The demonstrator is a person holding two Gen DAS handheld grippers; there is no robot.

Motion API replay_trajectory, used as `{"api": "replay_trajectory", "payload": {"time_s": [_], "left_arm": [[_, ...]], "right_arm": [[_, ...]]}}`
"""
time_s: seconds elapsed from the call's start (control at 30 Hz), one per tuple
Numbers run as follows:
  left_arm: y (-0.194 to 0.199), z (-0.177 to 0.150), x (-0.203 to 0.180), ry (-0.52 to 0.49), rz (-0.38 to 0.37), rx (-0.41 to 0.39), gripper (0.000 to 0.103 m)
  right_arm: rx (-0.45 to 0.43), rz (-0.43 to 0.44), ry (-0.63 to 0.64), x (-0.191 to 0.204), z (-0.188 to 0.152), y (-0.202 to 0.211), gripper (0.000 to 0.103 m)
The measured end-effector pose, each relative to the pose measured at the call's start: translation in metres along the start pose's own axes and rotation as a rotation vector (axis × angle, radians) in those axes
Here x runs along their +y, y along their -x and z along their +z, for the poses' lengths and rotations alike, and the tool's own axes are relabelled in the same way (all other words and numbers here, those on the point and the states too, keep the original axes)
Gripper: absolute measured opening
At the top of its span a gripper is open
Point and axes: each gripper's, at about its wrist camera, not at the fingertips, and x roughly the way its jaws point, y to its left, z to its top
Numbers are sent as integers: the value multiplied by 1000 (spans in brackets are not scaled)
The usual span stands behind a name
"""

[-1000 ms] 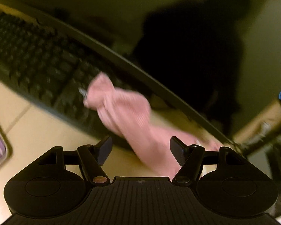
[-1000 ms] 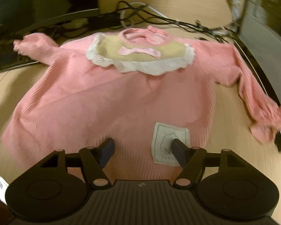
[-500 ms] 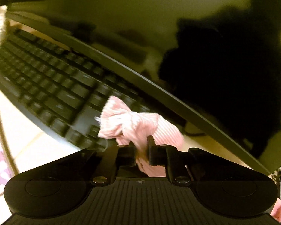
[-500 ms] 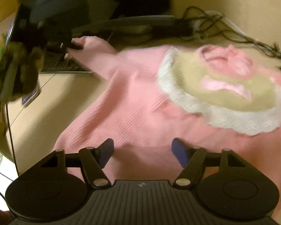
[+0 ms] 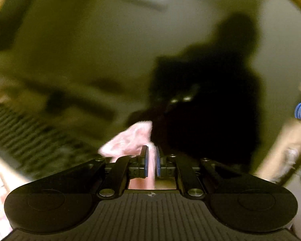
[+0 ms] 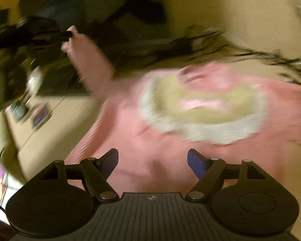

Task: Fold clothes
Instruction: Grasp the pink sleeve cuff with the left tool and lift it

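The left gripper (image 5: pixel 151 158) is clenched on the cuff of the pink ribbed sweater's sleeve (image 5: pixel 130 138). The right gripper (image 6: pixel 152 160) is released, its jaws wide apart above the near part of the pink ribbed sweater (image 6: pixel 146 152), which lies on the beige table (image 6: pixel 56 124).

Pink sweater (image 6: pixel 150 150) (cream, white-edged bib (image 6: pixel 202 112))

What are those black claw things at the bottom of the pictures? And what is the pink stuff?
Those are two grabbing tools, one in each of a person's hands. Each carries a camera looking along its two fingers, so each picture comes from one tool. The left gripper has pinched the sleeve of a pink sweater. The right gripper is open above the sweater's body, which lies on a tan desk. It has a lacy cream collar. A dark keyboard and some cables are nearby. The pictures are blurry.
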Motion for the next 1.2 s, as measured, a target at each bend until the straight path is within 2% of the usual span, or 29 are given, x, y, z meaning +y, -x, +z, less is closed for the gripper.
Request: {"api": "replay_trajectory", "payload": {"time_s": [0.1, 0.23, 0.3, 0.37, 0.5, 0.57, 0.67, 0.8, 0.9, 1.0, 1.1, 1.2], "left_arm": [[7, -8, -55, -77, -156, -1, 9], [-7, -43, -123, -158, -368, 101, 9], [-10, -64, -145, -182, -408, 171, 17], [-8, -84, -149, -182, -407, 218, 21], [-13, -93, -114, -102, -306, 251, 44], [-8, -84, -89, -56, -232, 234, 45], [-2, -78, -45, 26, -88, 192, 52], [-6, -66, 5, 197, 111, 167, 54], [-7, -67, 37, 275, 250, 134, 56], [-4, -68, 69, 357, 357, 104, 59], [3, -67, 105, 442, 434, 77, 62], [-3, -60, 127, 494, 432, 75, 62]], "right_arm": [[-49, -87, -59, -22, -2, 21, 77], [-91, -207, -111, -49, -13, 49, 77], [-107, -260, -131, -60, -19, 60, 77], [-109, -290, -137, -64, -25, 66, 77], [-91, -322, -145, -68, -36, 68, 77], [-74, -313, -147, -67, -39, 62, 77], [-54, -286, -142, -63, -37, 49, 77], [-34, -245, -92, -46, -31, 37, 77], [-25, -232, -49, -35, -26, 31, 78], [-21, -229, -25, -29, -22, 29, 79], [-19, -238, -12, -27, -21, 30, 79], [-18, -249, -19, -29, -21, 31, 79]]}}
